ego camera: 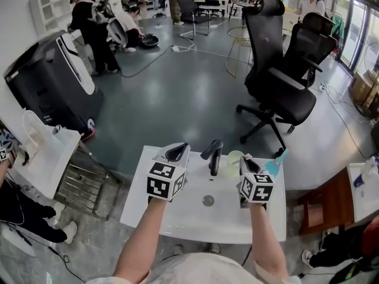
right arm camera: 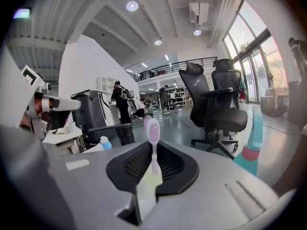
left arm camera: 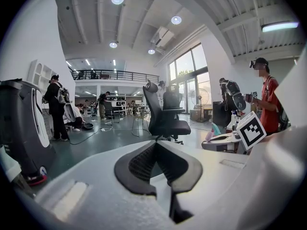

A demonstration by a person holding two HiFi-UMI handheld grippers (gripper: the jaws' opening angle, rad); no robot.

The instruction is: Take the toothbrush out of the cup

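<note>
Right gripper (right arm camera: 152, 150) jaws clamp the pink toothbrush (right arm camera: 152, 131), head up, beside the pale green cup (ego camera: 235, 157) on the counter (ego camera: 189, 218). Left gripper (left arm camera: 156, 145) jaws are pressed together, holding nothing.

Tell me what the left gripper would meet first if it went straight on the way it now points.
Nothing close: beyond the left gripper the way looks free over the grey floor. The black office chair stands in that line, but depth is unclear; the floor may come first.
</note>
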